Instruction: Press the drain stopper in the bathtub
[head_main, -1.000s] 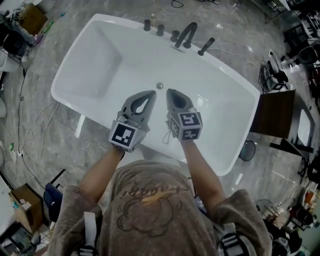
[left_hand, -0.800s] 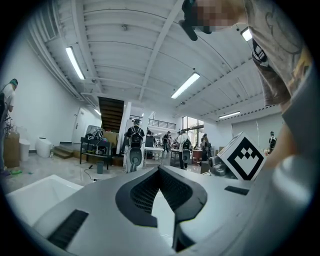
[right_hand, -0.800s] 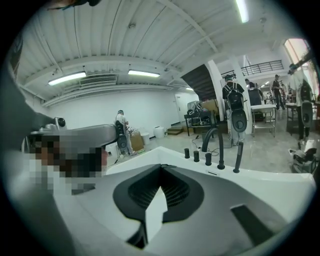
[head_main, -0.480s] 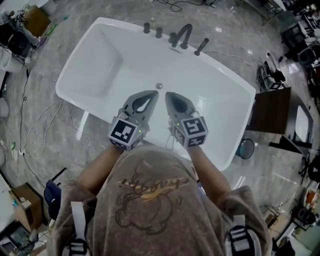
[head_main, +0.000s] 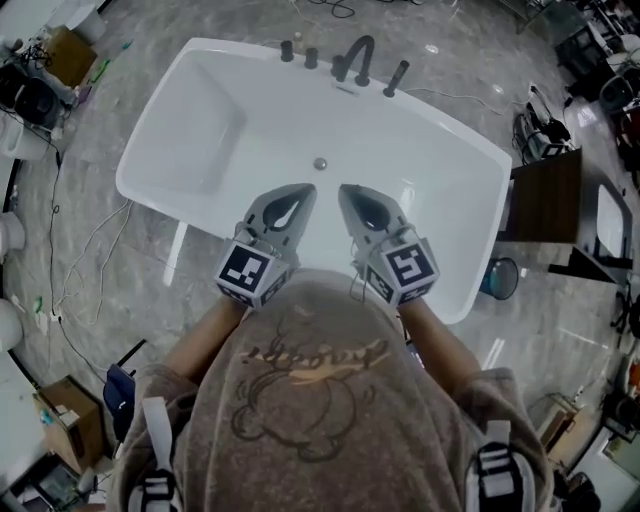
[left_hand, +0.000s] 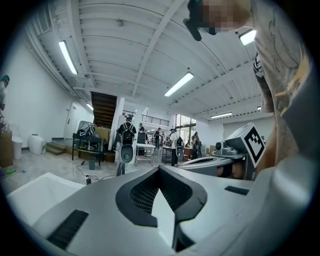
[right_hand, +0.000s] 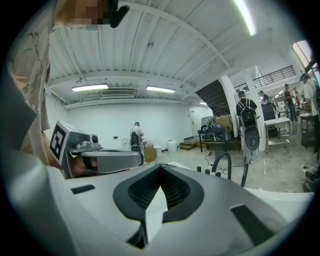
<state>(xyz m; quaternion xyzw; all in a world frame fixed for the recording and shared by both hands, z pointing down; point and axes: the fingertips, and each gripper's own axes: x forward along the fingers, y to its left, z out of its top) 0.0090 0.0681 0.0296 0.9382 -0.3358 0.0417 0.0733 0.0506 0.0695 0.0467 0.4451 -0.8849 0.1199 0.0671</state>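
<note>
Drain stopper, tiny speck in bathtub

Drain stopper sits in the bathtub floor, mid-length. Faucet stands on the far rim behind it, with knobs to the faucet's left. Left gripper and right gripper are side by side above the tub's near side, apart from the stopper. Cabinet stands on the floor off the tub's right end.

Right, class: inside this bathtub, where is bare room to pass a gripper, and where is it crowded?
Free: the bathtub floor on either side of the drain stopper. Crowded: the far rim by the faucet and knobs, and the near side under the left gripper and right gripper.
</note>
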